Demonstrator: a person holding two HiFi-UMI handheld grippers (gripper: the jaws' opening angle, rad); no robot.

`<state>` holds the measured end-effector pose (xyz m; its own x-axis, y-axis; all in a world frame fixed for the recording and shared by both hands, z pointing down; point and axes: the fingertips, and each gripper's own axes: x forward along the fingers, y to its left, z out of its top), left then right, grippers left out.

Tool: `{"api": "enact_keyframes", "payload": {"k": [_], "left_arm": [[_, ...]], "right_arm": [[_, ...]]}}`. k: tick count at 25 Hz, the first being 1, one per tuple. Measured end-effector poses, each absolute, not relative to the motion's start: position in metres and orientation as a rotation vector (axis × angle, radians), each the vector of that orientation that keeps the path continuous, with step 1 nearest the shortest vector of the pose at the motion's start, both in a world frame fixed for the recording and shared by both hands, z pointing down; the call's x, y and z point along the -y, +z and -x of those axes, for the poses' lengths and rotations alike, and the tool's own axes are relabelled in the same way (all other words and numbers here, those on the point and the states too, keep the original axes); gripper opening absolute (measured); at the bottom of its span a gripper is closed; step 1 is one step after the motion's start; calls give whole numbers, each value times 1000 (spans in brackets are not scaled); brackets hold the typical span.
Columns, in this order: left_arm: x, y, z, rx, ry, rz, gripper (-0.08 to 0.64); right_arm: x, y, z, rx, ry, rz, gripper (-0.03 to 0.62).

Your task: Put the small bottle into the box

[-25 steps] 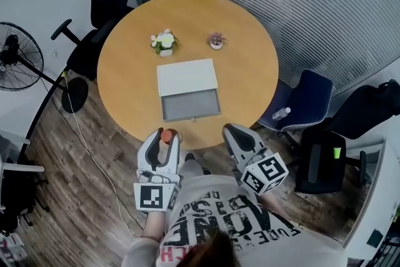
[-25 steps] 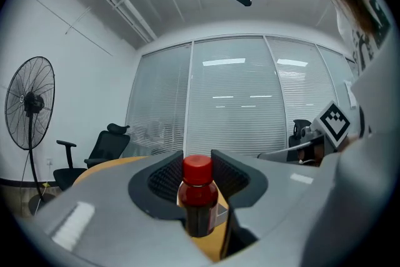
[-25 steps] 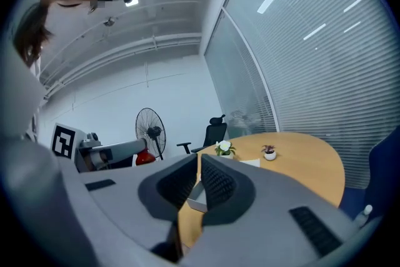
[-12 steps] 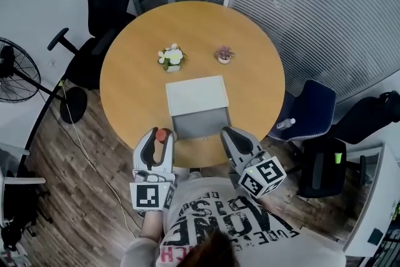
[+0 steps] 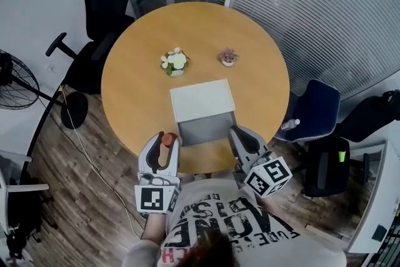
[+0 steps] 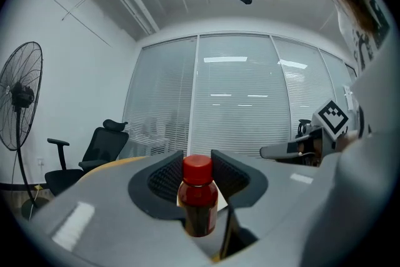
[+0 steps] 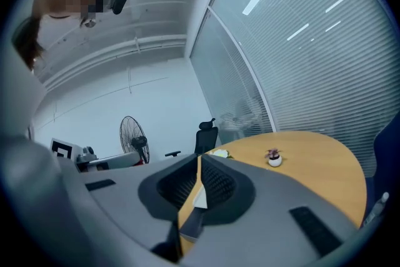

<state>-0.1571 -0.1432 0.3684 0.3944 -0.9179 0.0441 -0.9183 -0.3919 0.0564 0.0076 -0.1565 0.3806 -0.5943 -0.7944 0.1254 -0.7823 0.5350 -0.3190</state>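
A small bottle with a red cap and dark contents stands upright between the jaws of my left gripper, which is shut on it. That gripper hovers at the near edge of the round wooden table, just left of the box. The box lies open, a grey tray with its white lid behind it. My right gripper is at the box's near right corner. Its jaws meet at the tips with nothing held.
A white flower pot and a small pink plant stand behind the box. A black chair is at the far left, a blue chair with a bottle on it at the right, and a fan at the left.
Both grippers have moved forward to the table's near edge, the left still holding the bottle. The table and box now sit closer in the head view.
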Motion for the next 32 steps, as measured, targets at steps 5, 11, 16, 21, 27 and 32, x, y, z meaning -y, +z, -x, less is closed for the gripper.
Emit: {"api": "enact_keyframes", "payload": {"k": [5, 11, 16, 21, 27, 32], "left_arm": [[147, 365, 157, 1704, 2, -2566, 146], [152, 360, 156, 1748, -3, -2545, 146], [156, 354, 150, 1773, -4, -2531, 146], [158, 349, 146, 1805, -17, -2524, 146], [157, 350, 149, 1826, -19, -2509, 146], [155, 352, 152, 1832, -9, -2495, 146]], "right_arm": [[163, 381, -5, -2729, -540, 1375, 24], [175, 380, -7, -2736, -538, 1335, 23], [183, 373, -16, -2753, -529, 1323, 25], [191, 367, -26, -2764, -500, 1317, 23], [191, 366, -34, -2752, -490, 1333, 23], [187, 370, -38, -2753, -505, 1351, 23]]}}
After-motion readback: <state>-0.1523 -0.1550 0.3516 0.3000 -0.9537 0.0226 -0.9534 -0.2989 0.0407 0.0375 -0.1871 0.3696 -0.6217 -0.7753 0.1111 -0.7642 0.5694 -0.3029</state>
